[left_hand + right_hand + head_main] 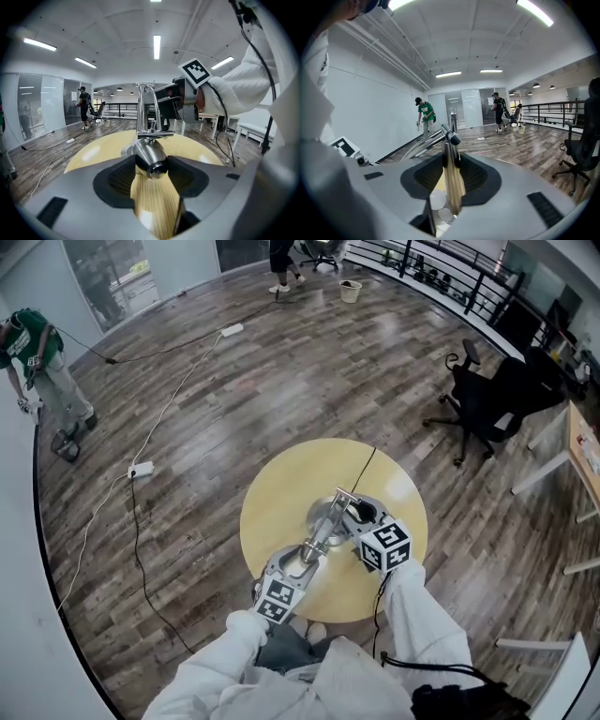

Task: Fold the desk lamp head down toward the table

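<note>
My left gripper (298, 566) is clenched on the brushed-steel conical lamp head (151, 158), low over the near side of the round yellow wooden table (281, 493). My right gripper (354, 517) clamps the thin steel lamp post (451, 150), I'd say to brace it for folding. Only container is a pale bucket (350, 290) far off on the floor, contents unclear.

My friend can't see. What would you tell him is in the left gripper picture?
The left gripper clamps the shiny lamp head between its black pads. Behind it the lamp arm rises over the round yellow table, held by the right gripper.
</note>
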Tool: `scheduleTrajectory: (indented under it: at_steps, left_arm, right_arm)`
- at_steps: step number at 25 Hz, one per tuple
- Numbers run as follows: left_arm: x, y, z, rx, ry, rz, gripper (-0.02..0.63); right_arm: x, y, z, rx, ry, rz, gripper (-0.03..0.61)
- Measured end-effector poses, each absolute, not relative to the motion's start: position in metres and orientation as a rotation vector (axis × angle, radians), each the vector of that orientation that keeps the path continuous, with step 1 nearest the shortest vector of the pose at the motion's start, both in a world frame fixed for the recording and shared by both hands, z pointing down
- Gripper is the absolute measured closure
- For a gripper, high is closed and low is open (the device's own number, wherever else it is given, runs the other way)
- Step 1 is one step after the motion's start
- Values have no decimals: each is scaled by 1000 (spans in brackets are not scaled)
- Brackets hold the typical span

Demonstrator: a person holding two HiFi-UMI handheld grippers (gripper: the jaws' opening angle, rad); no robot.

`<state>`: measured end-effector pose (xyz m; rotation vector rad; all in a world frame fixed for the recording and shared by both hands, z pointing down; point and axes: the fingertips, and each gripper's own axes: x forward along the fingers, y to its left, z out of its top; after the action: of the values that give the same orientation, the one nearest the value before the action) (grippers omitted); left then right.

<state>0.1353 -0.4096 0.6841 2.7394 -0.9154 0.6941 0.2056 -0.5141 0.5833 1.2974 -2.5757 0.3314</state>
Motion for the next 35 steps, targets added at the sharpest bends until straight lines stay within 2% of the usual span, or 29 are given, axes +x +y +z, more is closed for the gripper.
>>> scheduleTrajectory:
  at_steps: [13, 17, 21, 23, 24, 25, 26, 35]
  left_arm:
    - [120, -405, 673, 2711, -915, 653, 403]
    - [93, -395, 634, 2619, -971, 477, 403]
    - [99, -382, 566, 2638, -1015, 214, 403]
    - [102, -378, 548, 2628, -1100, 119, 403]
    - [102, -376, 547, 2611, -1150, 107, 420]
    - [102, -374, 552, 2590, -1190, 118, 492]
    - [103, -370, 559, 2571, -1208, 145, 615]
    - [113, -336, 578, 2530, -1185, 269, 614]
  right_arm:
    - [211, -507, 583, 1454, -2549, 336, 460]
    - [230, -480, 585, 1575, -2512, 420, 462]
    - [242, -430, 580, 1695, -2463, 461, 466]
    - [239, -408, 585, 1768, -2424, 496, 523]
    - [235, -400, 590, 1802, -2401, 523, 553]
    - [232, -393, 596, 1827, -2380, 554, 561]
    - [228, -388, 601, 1845, -2361, 584, 566]
    - [220, -352, 598, 1866, -2353, 629, 566]
